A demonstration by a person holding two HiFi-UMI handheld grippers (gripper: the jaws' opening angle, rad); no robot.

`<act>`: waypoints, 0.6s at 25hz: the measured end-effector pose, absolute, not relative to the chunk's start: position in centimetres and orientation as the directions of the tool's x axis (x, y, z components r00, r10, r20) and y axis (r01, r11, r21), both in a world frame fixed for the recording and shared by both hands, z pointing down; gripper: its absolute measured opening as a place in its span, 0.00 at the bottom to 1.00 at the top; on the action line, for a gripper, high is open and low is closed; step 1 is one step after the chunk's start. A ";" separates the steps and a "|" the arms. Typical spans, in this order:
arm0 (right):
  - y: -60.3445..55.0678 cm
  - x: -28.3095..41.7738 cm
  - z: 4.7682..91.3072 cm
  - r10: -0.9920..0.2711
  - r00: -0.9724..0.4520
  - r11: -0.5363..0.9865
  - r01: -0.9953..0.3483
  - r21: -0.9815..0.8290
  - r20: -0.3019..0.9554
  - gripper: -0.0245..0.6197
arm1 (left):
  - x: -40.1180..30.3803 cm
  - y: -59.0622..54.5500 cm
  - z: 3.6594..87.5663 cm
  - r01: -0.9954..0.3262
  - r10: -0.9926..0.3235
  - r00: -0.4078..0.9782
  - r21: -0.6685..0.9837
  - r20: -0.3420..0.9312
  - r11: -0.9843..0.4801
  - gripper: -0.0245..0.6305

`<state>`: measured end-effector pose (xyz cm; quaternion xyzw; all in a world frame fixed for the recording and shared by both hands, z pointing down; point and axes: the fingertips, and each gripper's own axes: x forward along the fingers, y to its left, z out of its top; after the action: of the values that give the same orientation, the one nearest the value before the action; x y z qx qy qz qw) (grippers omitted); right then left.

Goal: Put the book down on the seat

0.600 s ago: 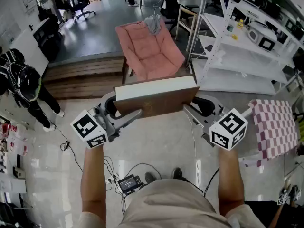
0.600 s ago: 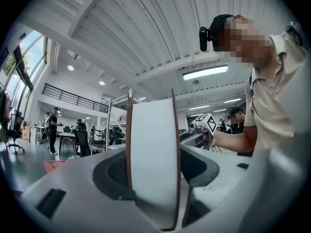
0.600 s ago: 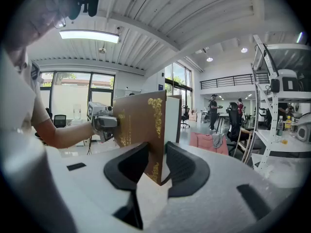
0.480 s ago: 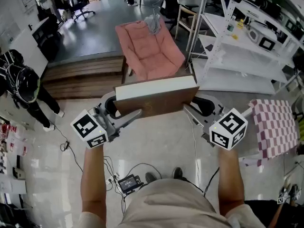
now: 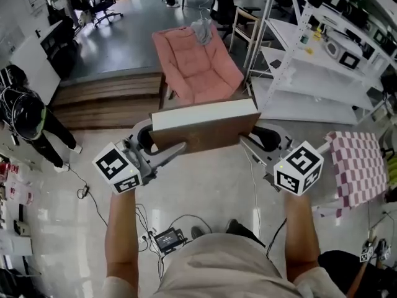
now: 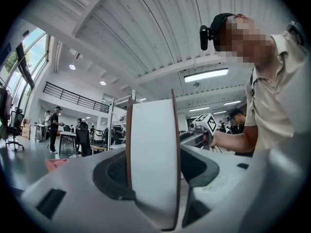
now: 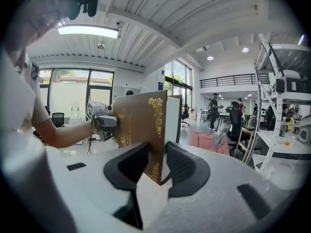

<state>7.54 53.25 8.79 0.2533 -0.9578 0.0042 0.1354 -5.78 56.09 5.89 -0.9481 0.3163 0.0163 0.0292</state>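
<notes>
Gripping the book [image 5: 203,126] at both ends, the left gripper [image 5: 158,144] and right gripper [image 5: 250,140] hold it level in the air. Its white page edge faces away from the person. The left gripper view alone shows the page block upright between that claw's pads, with a cover pressed on each side. The right gripper view alone shows the gold-tooled brown cover (one corner is clamped between its pads). From the head view, the pink seat [image 5: 197,64] lies well ahead of both claws, past the book's far edge. Open floor lies below the claws. A white rack [image 5: 304,73] stands ahead-right of the right gripper, and a wooden platform [image 5: 105,98] lies ahead-left of the left gripper.
</notes>
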 end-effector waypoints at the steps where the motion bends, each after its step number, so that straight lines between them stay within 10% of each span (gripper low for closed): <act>1: 53.1 7.2 8.8 -0.485 -0.835 0.872 -0.486 0.063 0.262 0.20 | -6.1 56.0 5.9 -0.601 -0.599 0.799 -0.044 -0.052 -0.798 0.43; 15: 46.0 5.4 9.9 -0.432 -0.870 0.895 -0.446 -0.007 0.238 0.21 | -7.7 49.6 6.3 -0.636 -0.635 0.770 -0.004 -0.070 -0.771 0.43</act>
<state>5.41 45.99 9.94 0.2271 -0.9664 0.0308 0.1161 -7.73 49.59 6.31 -0.9405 0.3379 0.0325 0.0137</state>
